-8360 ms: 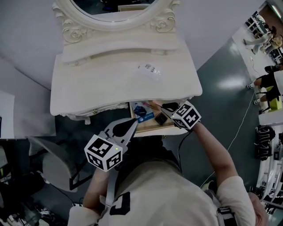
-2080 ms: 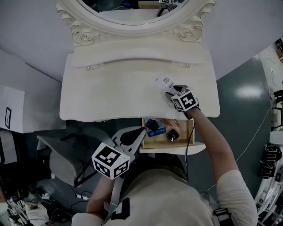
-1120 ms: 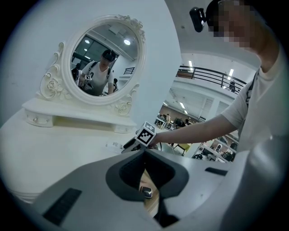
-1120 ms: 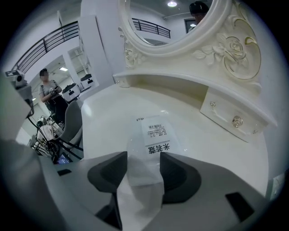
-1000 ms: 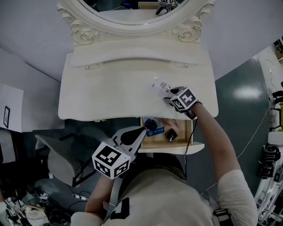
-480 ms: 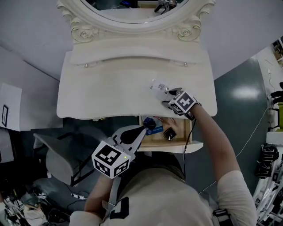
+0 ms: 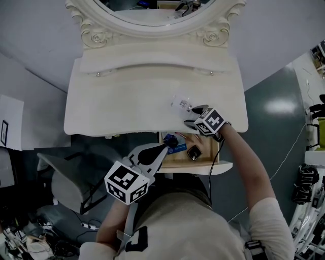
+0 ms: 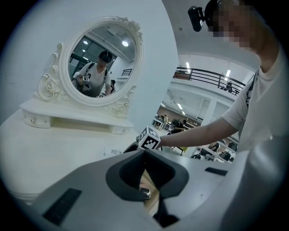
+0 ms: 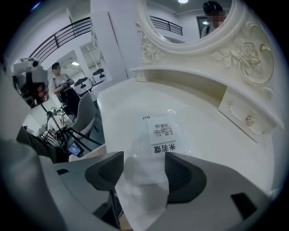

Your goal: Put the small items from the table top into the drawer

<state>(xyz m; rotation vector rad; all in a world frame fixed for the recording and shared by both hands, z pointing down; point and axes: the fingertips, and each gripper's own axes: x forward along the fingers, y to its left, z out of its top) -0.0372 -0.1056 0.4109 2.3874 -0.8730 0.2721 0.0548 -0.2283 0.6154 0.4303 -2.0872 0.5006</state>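
A clear plastic bag (image 7: 180, 103) with a white printed label lies on the white dressing table (image 7: 122, 101), near its front right. My right gripper (image 7: 192, 117) is at the bag's near end, tilted down. In the right gripper view the bag (image 9: 162, 135) runs between the two fingers of the right gripper (image 9: 143, 164); its jaws have just been opening and stand wide. Below the table edge the wooden drawer (image 7: 177, 158) is pulled out, with a blue item (image 7: 175, 141) and a black square item (image 7: 193, 152) inside. My left gripper (image 7: 163, 148) hovers shut and empty by the drawer's left side.
An oval mirror (image 7: 152, 15) with a carved frame and a low shelf with small drawers (image 9: 246, 119) back the table. A grey chair (image 7: 66, 177) stands at the lower left. The table's front edge (image 7: 127, 133) is close to the bag.
The right gripper and the bag have shifted a little toward the table's front edge, and its jaws stand wider. The left gripper has stayed put.
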